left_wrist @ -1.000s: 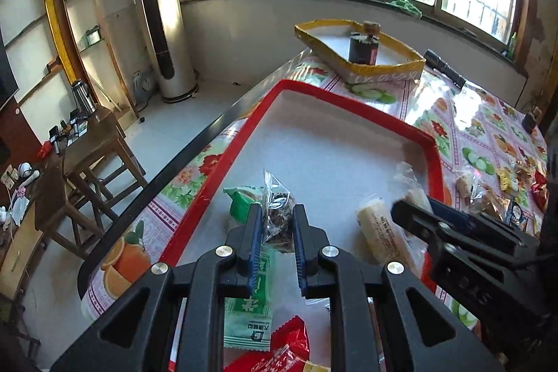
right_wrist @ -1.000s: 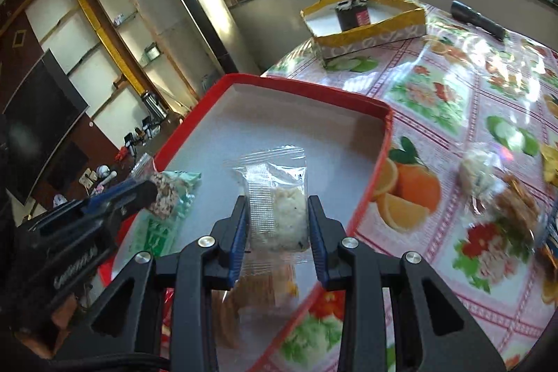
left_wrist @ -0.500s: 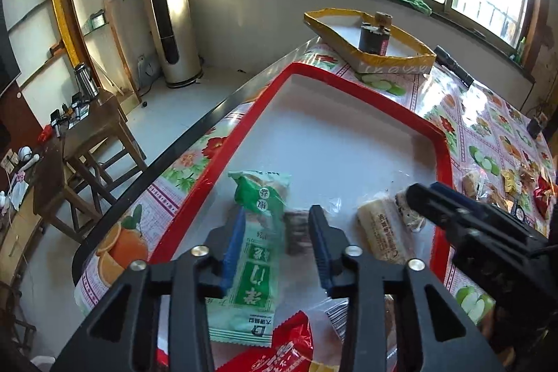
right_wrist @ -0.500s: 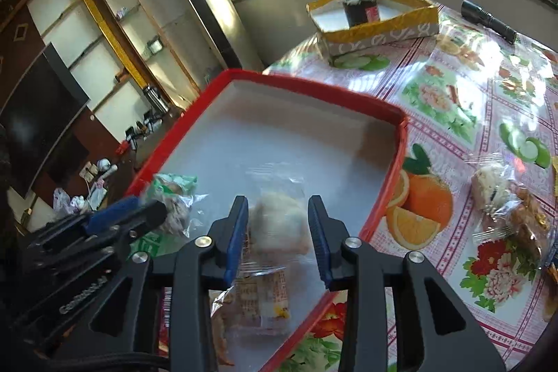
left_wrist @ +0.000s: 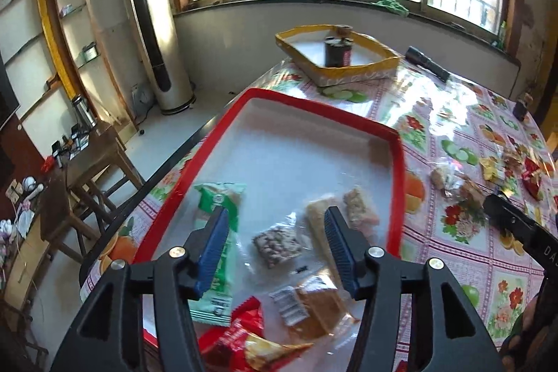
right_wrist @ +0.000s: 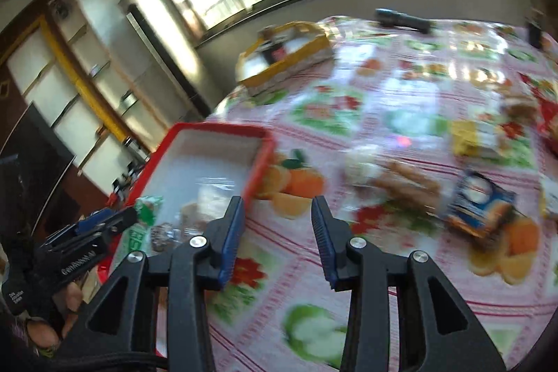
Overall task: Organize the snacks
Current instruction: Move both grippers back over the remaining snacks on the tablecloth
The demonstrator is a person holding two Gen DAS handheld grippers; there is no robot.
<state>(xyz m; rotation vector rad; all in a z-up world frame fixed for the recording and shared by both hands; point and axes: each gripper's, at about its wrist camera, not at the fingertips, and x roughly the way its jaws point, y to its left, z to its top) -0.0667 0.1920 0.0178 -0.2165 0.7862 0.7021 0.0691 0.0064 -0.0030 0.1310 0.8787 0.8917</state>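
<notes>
Covering the table, a fruit-print cloth runs toward barred windows. At the table's left edge sits the red tray, snacks in its near end. Both left gripper and right gripper gape wide, holding nothing; loose packets lie rightward.
</notes>
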